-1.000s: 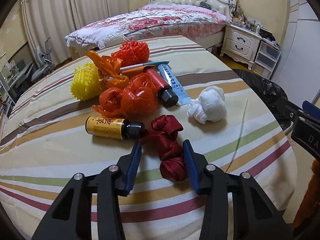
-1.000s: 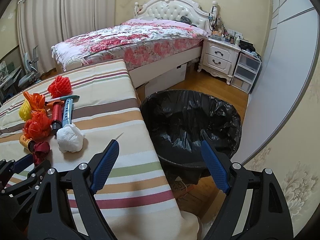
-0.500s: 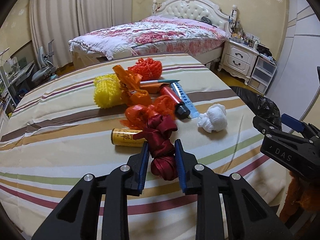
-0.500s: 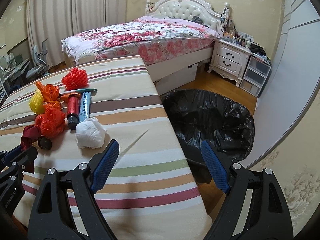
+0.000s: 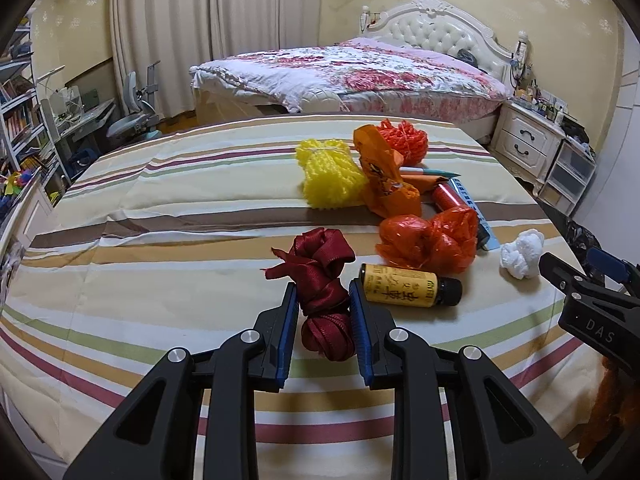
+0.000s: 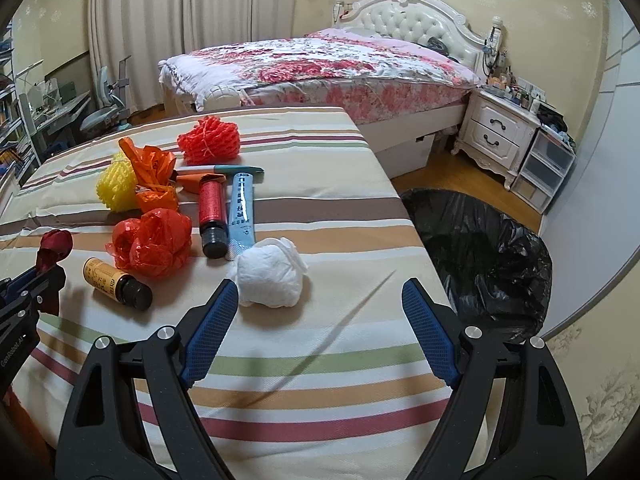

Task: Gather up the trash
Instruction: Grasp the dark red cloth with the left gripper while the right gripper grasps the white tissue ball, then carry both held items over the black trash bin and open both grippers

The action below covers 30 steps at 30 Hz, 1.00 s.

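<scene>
Two blue pads of the left hand-held gripper (image 5: 323, 308), low in the centre of its own view, pressed on either side of a bundle of dark red ribbon (image 5: 320, 292), clamping it at its middle while its loose loops stuck up above the pads. Just right of the ribbon lay a yellow-labelled bottle (image 5: 408, 290) on its side on the striped table (image 5: 160, 248), its black cap pointing right. In the right wrist view the right hand-held gripper (image 6: 320, 328) stood wide apart and gripped nothing, its left pad just beside a wad of white tissue (image 6: 270, 274) near the middle of the frame. Beyond the tissue lay an orange plastic bag (image 6: 150, 244), a red bottle (image 6: 212, 210) and a light blue tube (image 6: 240, 212) side by side. Farther up sat a yellow foam net (image 6: 116, 186), an orange wrapper (image 6: 154, 172), a teal pen (image 6: 224, 169) and an orange-red foam net (image 6: 208, 140). At the right of that frame, on the floor past the table's edge, stood a bin lined with a black bag (image 6: 480, 248).
</scene>
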### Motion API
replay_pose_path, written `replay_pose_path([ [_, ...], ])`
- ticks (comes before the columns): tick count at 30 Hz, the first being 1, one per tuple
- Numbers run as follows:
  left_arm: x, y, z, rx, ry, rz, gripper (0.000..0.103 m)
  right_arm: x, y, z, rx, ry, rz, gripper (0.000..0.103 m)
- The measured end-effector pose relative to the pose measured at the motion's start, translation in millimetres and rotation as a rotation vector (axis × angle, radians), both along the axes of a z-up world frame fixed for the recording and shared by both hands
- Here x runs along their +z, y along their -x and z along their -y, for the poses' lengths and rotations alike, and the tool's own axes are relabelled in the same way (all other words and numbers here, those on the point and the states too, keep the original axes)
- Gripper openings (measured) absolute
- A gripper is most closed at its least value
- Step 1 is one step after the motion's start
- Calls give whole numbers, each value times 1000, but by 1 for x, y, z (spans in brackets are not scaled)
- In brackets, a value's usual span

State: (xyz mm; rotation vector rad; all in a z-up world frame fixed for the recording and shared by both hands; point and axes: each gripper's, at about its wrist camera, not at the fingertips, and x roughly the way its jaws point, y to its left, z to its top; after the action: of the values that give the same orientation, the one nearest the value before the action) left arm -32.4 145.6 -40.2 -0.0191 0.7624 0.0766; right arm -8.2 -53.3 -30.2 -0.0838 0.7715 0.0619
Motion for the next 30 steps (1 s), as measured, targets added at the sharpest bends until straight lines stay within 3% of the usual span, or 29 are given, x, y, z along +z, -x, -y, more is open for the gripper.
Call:
replay_pose_path([
  [4, 0, 1, -9, 18, -9, 8, 27, -3, -5, -12, 21, 8, -11, 82],
  [7, 0, 2, -12, 25, -12, 8, 27, -9, -9, -18, 38, 14, -35, 76],
  [10, -1, 2, -15, 27, -4, 5, 27, -15, -12, -20, 51, 2, -65, 63],
  [12, 0, 2, -14, 23, 0, 5, 27, -19, -13, -19, 58, -14, -81, 45],
  [14, 0, 2, -12, 16, 2, 6, 27, -20, -13, -16, 67, -51, -93, 36],
  [23, 12, 2, 10, -39, 13, 32, 27, -3, -4, 3, 27, -54, -37, 33],
  [30, 27, -10, 49, -131, 14, 73, 27, 15, -5, 43, -45, -37, 13, 33],
])
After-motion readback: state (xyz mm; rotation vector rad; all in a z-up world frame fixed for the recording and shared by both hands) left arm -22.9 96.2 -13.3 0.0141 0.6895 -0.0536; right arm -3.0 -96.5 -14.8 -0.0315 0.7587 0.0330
